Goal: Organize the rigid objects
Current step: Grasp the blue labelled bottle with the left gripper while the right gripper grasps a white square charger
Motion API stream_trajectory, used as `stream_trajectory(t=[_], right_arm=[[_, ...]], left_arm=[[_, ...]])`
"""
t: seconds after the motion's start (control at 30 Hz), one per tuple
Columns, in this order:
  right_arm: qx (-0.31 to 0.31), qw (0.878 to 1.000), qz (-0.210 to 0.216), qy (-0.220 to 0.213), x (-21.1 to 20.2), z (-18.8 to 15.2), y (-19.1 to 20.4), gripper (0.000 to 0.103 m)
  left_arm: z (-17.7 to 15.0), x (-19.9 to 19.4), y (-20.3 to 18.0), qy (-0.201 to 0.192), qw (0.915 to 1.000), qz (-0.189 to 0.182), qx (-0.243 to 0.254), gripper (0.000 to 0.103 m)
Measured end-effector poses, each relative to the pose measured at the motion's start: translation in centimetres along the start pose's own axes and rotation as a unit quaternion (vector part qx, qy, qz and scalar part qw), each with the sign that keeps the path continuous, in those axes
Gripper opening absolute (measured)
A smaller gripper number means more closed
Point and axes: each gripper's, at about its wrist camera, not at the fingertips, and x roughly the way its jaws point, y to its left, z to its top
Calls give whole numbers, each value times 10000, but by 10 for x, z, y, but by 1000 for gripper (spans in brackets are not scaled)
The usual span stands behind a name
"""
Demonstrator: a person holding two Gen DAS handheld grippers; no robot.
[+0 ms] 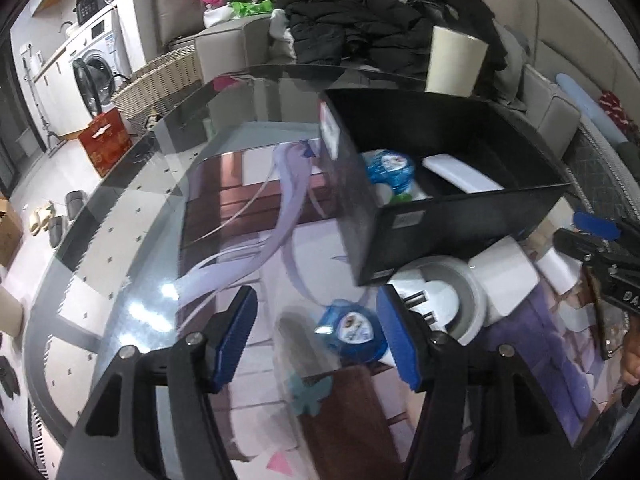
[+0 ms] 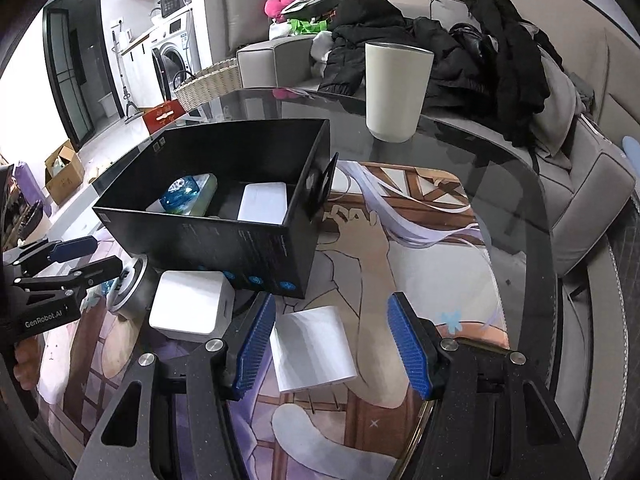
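Observation:
A black open box (image 1: 460,216) (image 2: 224,216) stands on the glass table and holds a blue round case (image 1: 390,170) (image 2: 182,194) and a white flat block (image 1: 460,174) (image 2: 264,202). My left gripper (image 1: 316,332) is open, with a second blue round case (image 1: 354,334) on the glass between its fingers, close to the right one. My right gripper (image 2: 332,344) is open around a white charger block (image 2: 312,350) lying on the mat. A white cube adapter (image 2: 192,306) (image 1: 506,280) and a grey round plug unit (image 1: 452,296) (image 2: 134,292) lie by the box's front.
A cream cup (image 2: 396,92) (image 1: 454,62) stands behind the box. A sofa with black clothes (image 2: 460,48) runs behind the table. A wicker basket (image 1: 160,80), a red box (image 1: 106,142) and a washing machine (image 1: 94,72) are on the left.

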Motion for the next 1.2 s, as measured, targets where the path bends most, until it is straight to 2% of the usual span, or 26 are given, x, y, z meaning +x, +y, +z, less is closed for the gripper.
stream_trajectory(t=[0.17,0.77,0.8,0.83,0.87,0.93,1.2], right_arm=[[-24,10000,43,-16,-1,2,2,60],[-113,9993,171,316,12,-7,8,60],[-127,9991,188,353,13,-8,10,60],[-137,9990,207,381,15,-9,11,56],[-158,9987,240,421,16,-10,14,54],[-242,9983,233,471,17,-11,18,45],[-493,9954,542,621,11,-19,36,43]], left_arm=[[-11,4,4,295,9995,-75,-29,61],[-46,-20,-7,468,9961,-416,624,66],[-45,-20,-6,461,9963,-420,597,65],[-43,-19,-5,458,9964,-427,564,60],[-41,-19,-5,453,9964,-431,565,48],[-38,-19,-10,431,9953,-492,715,32],[-35,-18,-26,424,9926,-646,931,30]])
